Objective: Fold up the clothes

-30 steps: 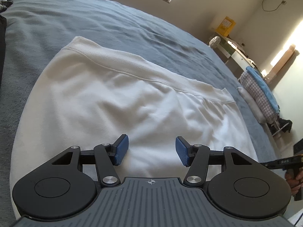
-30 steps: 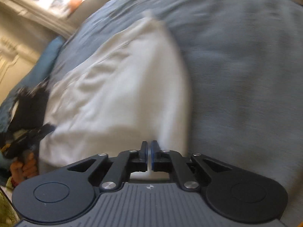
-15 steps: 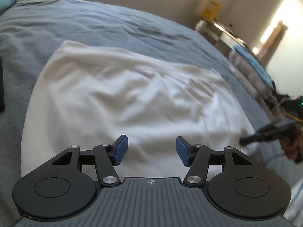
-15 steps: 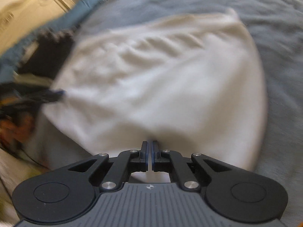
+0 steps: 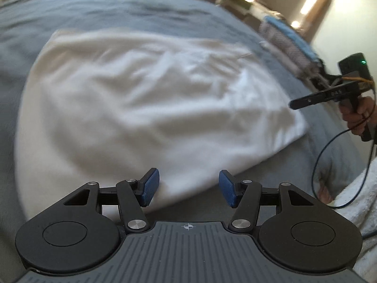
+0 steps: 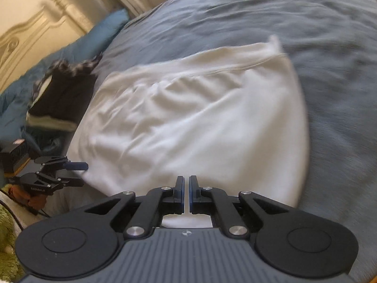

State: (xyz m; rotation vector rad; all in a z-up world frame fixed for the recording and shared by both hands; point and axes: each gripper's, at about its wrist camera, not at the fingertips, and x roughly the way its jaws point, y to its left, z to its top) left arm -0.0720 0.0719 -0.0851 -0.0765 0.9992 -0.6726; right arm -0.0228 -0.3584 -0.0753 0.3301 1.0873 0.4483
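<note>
A white garment [image 5: 141, 99] lies spread flat on the grey-blue bed [image 5: 117, 7], slightly blurred. My left gripper [image 5: 188, 187] hovers open over its near edge, and its blue pads hold nothing. In the right wrist view the same garment [image 6: 200, 118] fills the middle. My right gripper [image 6: 186, 193] is shut above its near edge, with only a thin slit between the pads and no cloth in them. From the left wrist view, the right gripper [image 5: 294, 103] hangs in a hand just off the garment's right corner. The left gripper [image 6: 77, 174] shows at the garment's left corner.
A pile of dark clothes [image 6: 61, 94] and a blue pillow [image 6: 94, 40] lie on the bed left of the garment. Folded laundry [image 5: 287, 42] is stacked beyond the bed's right side. A black cable [image 5: 329, 165] loops by a white fleece sleeve [image 5: 360, 200].
Both wrists have rolled and shifted. The left gripper has drawn back from over the cloth to its near edge. The right gripper has lifted clear of the garment, still shut.
</note>
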